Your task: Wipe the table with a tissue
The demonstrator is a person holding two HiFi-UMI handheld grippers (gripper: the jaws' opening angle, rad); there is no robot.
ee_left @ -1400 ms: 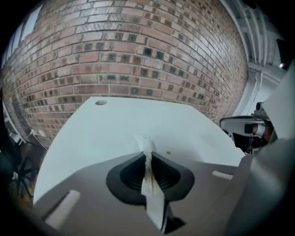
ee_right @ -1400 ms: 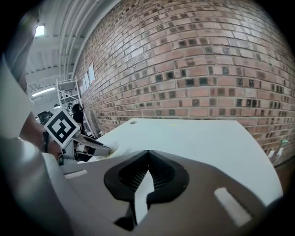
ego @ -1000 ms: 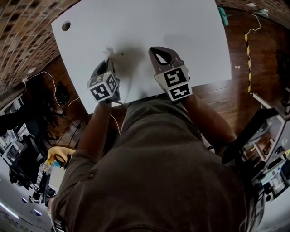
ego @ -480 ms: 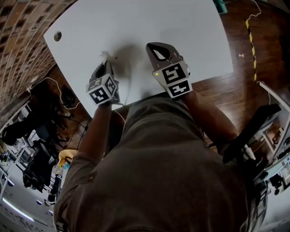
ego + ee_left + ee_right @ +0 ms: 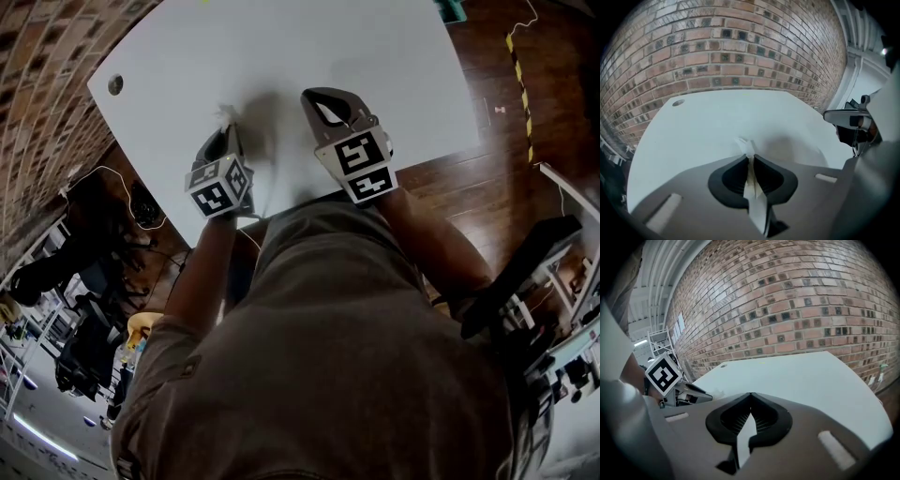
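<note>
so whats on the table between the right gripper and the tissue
Nothing. In the head view the table between the right gripper and the tissue is bare, just shadowed.

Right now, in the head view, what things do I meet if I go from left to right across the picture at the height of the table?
Round hole in the table → left gripper, shut on the tissue → right gripper, shut with nothing in it → striped tape on the floor.
</note>
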